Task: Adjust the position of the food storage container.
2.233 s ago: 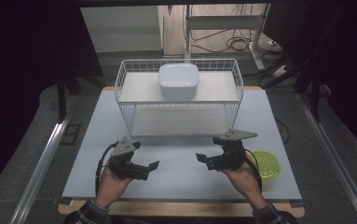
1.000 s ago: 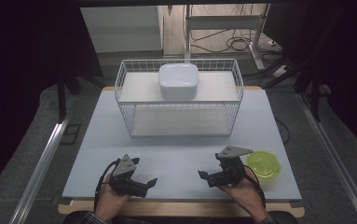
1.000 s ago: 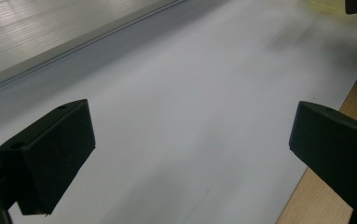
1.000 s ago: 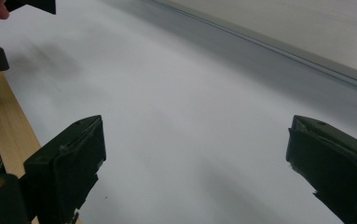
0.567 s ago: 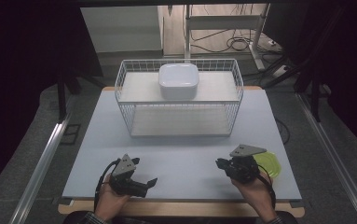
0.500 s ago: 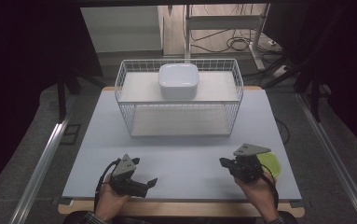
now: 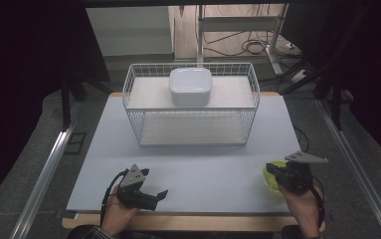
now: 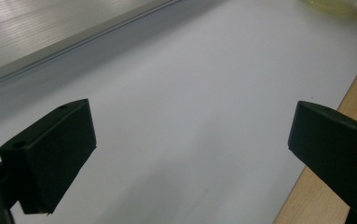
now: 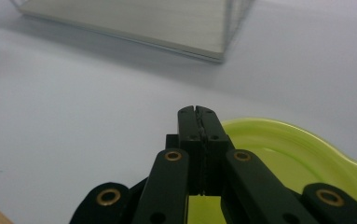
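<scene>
**Right claw shut over the green dish, grip not yet made**

You are at the reaching step; your right gripper hangs over the near rim of the green dish at the right front of the table, its jaws pressed together with nothing between them, as the right gripper view shows; they have just been closing, on nothing

Your left gripper sits near the front edge with its jaws spread wide over bare mat, well apart from the dish

My reading of the next move: you must spread the right jaws again, then bring 1 finger inside the rim and 1 outside before you squeeze; the rim looks thin and wavy, so a shallow bite could slip

The white mat covers the wooden table; behind it stands a wire basket with a white square bowl on its upper shelf; the room around is dark, with cables on the floor beyond
</scene>
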A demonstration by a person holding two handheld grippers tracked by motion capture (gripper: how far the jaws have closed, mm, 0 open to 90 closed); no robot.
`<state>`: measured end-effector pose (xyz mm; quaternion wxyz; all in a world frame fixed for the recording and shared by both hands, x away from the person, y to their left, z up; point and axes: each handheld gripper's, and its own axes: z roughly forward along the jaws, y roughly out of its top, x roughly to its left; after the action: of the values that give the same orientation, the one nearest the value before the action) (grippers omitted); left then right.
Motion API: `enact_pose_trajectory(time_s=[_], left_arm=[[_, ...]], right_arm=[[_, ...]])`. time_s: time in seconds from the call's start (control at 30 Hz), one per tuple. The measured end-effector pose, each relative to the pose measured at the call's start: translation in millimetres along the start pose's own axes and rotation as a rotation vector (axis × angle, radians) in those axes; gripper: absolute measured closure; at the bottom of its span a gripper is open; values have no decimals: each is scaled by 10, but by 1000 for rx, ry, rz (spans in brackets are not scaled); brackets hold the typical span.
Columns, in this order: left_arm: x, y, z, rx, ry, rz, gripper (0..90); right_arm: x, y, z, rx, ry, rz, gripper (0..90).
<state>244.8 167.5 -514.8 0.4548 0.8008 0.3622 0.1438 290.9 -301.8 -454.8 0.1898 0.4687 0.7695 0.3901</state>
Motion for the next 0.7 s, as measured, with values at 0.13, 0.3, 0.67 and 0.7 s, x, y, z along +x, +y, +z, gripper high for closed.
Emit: enact_pose_trajectory(time_s=[0.13,0.3,0.67,0.7], left_arm=[[5,-3,7,4,-2,-3,8],[5,-5,11,7,-4,-4,9],[1,-9,26,18,-6,-1,10],[1,-9,26,18,-7,-1,11]], right_arm=[[-159,-52,-109,-7,-49,34,899],[-343,-136,-210,-8,-117,64,899],[-561,-279,-287,5,-195,111,899],[-571,-282,-287,8,-196,114,899]])
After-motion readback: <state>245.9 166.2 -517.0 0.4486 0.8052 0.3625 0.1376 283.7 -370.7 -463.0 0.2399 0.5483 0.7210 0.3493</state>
